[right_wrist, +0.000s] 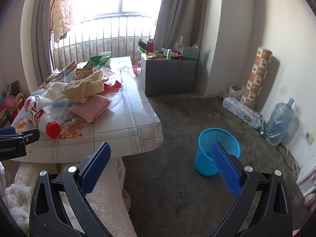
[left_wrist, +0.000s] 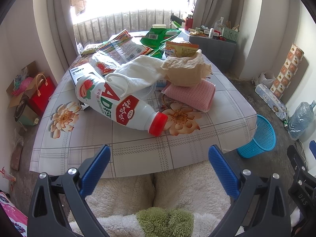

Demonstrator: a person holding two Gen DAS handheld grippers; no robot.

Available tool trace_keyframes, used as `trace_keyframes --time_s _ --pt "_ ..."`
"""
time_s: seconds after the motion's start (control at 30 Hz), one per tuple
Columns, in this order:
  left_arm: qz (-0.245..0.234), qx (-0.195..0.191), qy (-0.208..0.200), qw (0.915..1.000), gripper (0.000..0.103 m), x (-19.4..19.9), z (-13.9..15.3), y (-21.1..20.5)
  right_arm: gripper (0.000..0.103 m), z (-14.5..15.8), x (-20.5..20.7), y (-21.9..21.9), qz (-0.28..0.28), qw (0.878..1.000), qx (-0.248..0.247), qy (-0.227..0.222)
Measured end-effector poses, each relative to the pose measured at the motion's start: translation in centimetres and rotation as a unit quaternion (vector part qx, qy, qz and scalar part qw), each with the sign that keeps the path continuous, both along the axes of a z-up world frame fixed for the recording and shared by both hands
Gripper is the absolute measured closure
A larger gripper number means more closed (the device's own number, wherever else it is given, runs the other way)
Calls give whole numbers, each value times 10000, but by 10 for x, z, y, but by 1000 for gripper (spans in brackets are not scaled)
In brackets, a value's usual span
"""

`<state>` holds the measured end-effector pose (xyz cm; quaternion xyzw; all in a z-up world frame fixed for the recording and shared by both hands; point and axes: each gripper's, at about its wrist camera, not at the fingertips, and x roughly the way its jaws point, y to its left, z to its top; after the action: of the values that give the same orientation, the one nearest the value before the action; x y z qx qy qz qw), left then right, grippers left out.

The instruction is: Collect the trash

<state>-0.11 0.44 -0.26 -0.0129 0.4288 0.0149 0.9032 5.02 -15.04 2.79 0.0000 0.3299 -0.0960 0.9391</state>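
A white milk bottle (left_wrist: 118, 102) with a red cap lies on its side on the table (left_wrist: 138, 152), cap toward me. Behind it sit a white cloth (left_wrist: 138, 73), crumpled brown paper (left_wrist: 185, 69), a pink sponge cloth (left_wrist: 191, 93) and several snack wrappers (left_wrist: 126, 47). A blue mesh bin (right_wrist: 215, 150) stands on the floor right of the table. My left gripper (left_wrist: 159, 152) hangs open at the table's near edge, short of the bottle. Over the floor my right gripper (right_wrist: 160, 150) is open and empty, its right finger overlapping the bin.
A grey cabinet (right_wrist: 169, 75) with clutter stands beyond the table. A patterned roll (right_wrist: 256, 75), tissue packs (right_wrist: 243, 114) and a water jug (right_wrist: 280, 120) line the right wall. Bags and boxes (left_wrist: 31, 92) sit left of the table. A person's fleece-covered legs (left_wrist: 158, 193) are below.
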Motion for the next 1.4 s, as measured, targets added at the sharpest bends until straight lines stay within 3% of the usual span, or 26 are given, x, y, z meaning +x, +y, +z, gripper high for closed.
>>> trace_keyframes --time_s 1.4 --pt "-10 -26 86 10000 6 1 -2 -1 7 -2 -2 2 16 10000 -13 0"
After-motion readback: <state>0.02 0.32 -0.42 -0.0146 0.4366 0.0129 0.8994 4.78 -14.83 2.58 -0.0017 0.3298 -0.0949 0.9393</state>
